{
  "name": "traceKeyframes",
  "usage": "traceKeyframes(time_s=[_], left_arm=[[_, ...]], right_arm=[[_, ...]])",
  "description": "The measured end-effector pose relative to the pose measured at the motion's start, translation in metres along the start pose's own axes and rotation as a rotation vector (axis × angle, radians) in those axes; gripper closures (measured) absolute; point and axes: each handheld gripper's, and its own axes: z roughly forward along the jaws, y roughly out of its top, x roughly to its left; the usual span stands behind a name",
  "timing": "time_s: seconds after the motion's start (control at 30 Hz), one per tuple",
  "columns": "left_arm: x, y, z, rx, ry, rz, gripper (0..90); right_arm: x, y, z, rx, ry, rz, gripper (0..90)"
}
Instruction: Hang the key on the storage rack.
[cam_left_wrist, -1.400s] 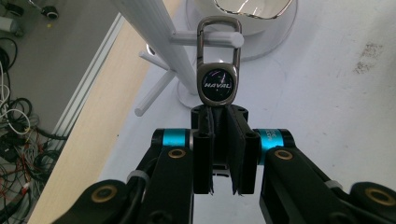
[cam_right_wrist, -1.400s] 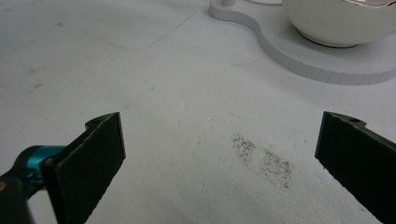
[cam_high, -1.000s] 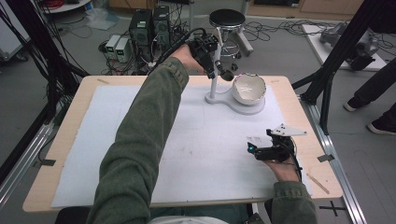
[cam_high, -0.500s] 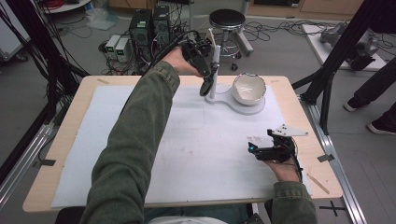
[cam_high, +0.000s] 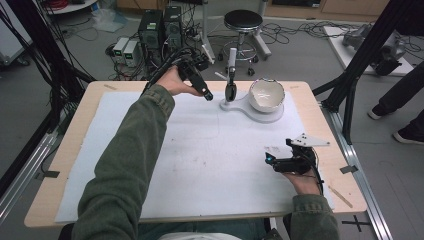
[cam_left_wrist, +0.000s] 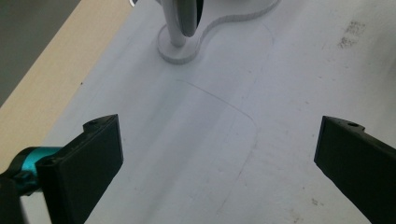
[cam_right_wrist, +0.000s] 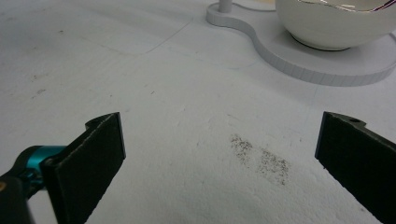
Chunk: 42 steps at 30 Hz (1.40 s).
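Left gripper (cam_high: 206, 95) now off post (cam_high: 231, 75) (fingers wide, empty).

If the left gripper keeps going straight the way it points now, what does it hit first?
Probably the white post on the stand base, which sits ahead between the open, empty jaws of the left gripper. The gripper tilts downward, though, so it might touch the white mat first; depth is unclear.

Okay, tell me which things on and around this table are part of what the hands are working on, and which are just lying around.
Part of the job:
- left gripper, jaws just opened, nothing between them
- dark-tipped tool hanging on the stand
- white base
- white bowl

Just lying about:
- right gripper, open, resting on the white mat
- stool
- computer boxes on the floor
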Motion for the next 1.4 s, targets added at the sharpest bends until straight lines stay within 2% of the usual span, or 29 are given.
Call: traceKeyframes(time_s=[0.07, 0.2, 0.5, 0.63, 0.73, 1.03, 1.17, 1.4], left_arm=[[0.001, -0.008, 0.002, 0.011, 0.007, -0.001, 1.7], [0.004, -0.021, 0.001, -0.004, 0.007, -0.023, 1.7], [-0.001, -0.048, -0.005, -0.006, 0.032, -0.041, 1.7], [-0.001, -0.061, -0.01, -0.018, 0.035, -0.052, 1.7], [-0.002, -0.07, -0.014, -0.034, 0.053, -0.07, 1.7], [0.0, -0.096, -0.025, -0.067, 0.058, -0.102, 1.7], [0.002, -0.109, -0.032, -0.064, 0.089, -0.117, 1.7], [0.004, -0.138, -0.045, -0.103, 0.111, -0.156, 1.7]], right_arm=[[0.0, 0.0, 0.0, 0.002, 0.001, 0.0, 0.5], [0.0, 0.0, 0.001, 0.002, -0.001, -0.002, 0.6], [0.0, 0.0, 0.001, 0.006, -0.001, 0.0, 0.6], [0.001, 0.0, 0.001, 0.007, 0.0, 0.004, 0.6], [0.001, 0.0, 0.001, 0.007, 0.002, 0.0, 0.6], [0.001, 0.0, 0.001, 0.008, 0.0, 0.005, 0.5], [0.002, 0.0, 0.001, 0.008, 0.001, 0.006, 0.6], [0.002, -0.001, 0.001, 0.01, 0.002, 0.002, 0.6]])
